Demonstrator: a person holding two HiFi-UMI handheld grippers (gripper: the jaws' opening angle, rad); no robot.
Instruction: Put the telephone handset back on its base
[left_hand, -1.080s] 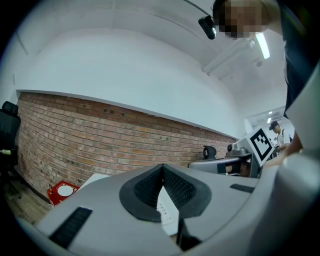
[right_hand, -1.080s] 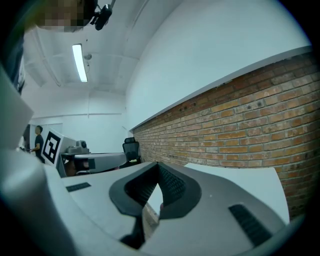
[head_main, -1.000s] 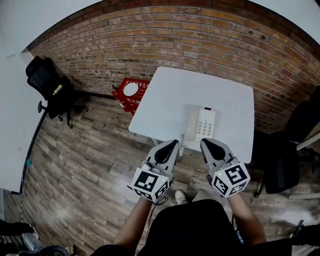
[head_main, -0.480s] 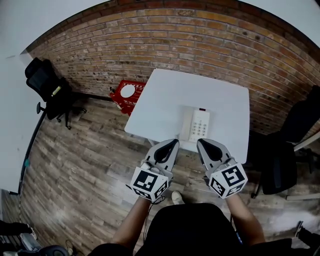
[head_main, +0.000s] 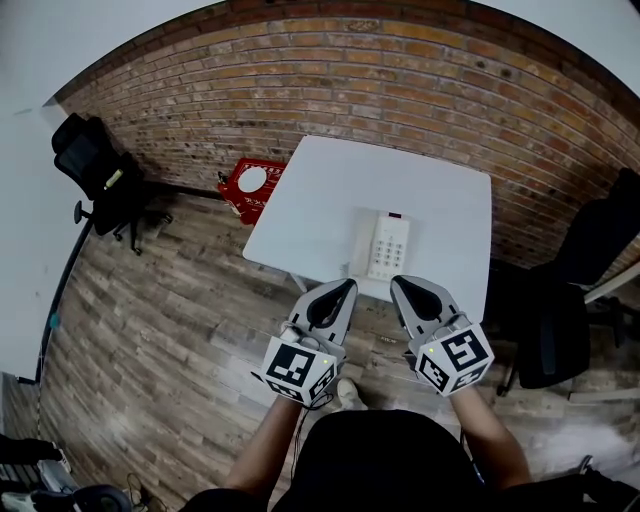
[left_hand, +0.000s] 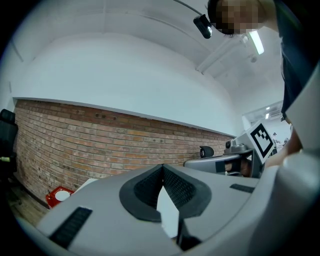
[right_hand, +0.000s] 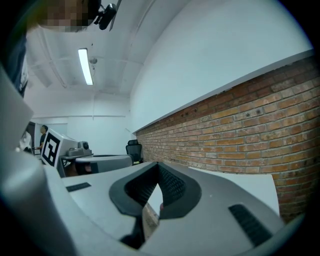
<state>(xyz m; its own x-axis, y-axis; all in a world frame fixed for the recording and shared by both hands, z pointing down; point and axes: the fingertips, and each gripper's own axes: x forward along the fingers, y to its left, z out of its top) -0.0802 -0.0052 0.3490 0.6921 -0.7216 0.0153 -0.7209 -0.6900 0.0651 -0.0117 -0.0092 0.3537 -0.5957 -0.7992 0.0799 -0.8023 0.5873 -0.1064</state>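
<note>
Over by the red brick wall (head_main: 330, 60), on a white square table (head_main: 330, 190), the head view has the white plastic telephone handset (head_main: 361, 245) lying along the left side of the white push-button telephone base (head_main: 390, 248). From up there I honestly can't tell if it's seated in its cradle or just lying against it. Both tools hover off the near edge of the table, apart from the phone: the left gripper (head_main: 348, 284) and the right gripper (head_main: 397, 281) sit side by side, pointing level at the wall. Neither gripper view shows the phone clearly, but they do settle the jaws. In the left gripper view the ribbed black pads meet at the tip with nothing pinched between them, and only a sliver of white tabletop shows through the gap lower down. The right gripper view is the same deal: pads closed on each other, empty. Each gripper view also catches its neighbour's marker cube, which the head view only sees from above. The head view alone gives the wood plank floor (head_main: 170, 320), a red plastic crate with a white disc (head_main: 256, 186) beside the table's far left corner, a black office chair (head_main: 95, 165) off to the left and another black chair (head_main: 570, 300) on the right. The long ceiling light (right_hand: 85, 65) only turns up in the right gripper view.
</note>
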